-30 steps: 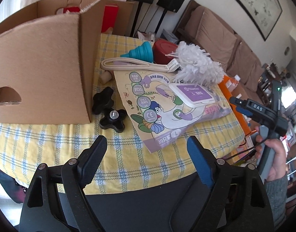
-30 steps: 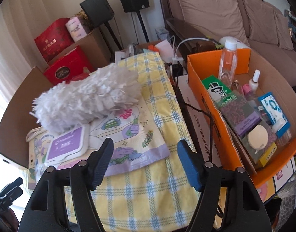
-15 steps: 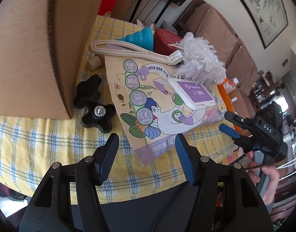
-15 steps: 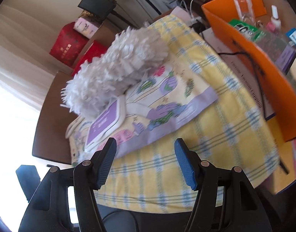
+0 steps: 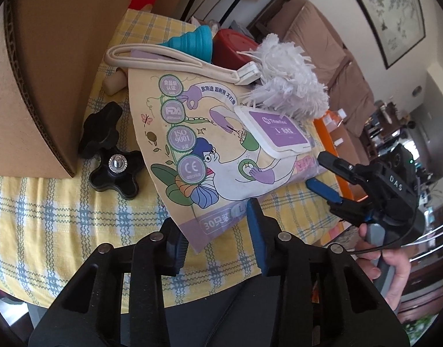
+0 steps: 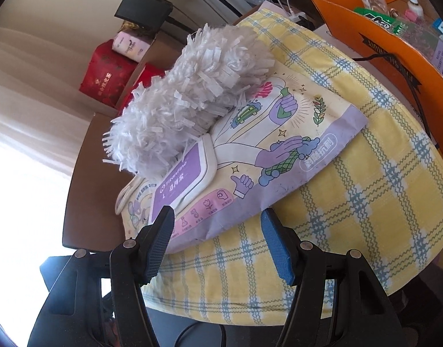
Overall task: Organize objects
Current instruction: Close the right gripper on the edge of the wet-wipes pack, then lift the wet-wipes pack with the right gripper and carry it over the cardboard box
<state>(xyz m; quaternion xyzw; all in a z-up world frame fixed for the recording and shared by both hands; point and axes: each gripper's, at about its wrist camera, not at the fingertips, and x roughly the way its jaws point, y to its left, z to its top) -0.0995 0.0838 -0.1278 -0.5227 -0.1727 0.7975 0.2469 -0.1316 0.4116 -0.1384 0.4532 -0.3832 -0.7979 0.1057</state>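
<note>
A flat glove package (image 5: 209,150) with cartoon print and a purple flap lies on the yellow checked tablecloth (image 5: 48,217). A white fluffy duster (image 5: 285,84) rests across its far end. My left gripper (image 5: 211,217) straddles the package's near corner. Its jaws are closing and the pads do not visibly press on the package. My right gripper (image 6: 217,211) stands open at another edge of the package (image 6: 279,150). In the left wrist view the right gripper (image 5: 315,169) sits at the package's right side, held by a hand (image 5: 394,269).
A big cardboard box (image 5: 48,72) stands at the left, with two black star knobs (image 5: 117,173) and a wooden peg (image 5: 114,82) beside it. A teal funnel (image 5: 192,40) and a red container (image 5: 233,46) lie behind. An orange box (image 6: 394,43) of small items stands right of the table.
My left gripper has come down and forward onto the package's corner while its jaws narrowed. My right gripper has rolled and dropped toward the package's edge, its opening unchanged.
</note>
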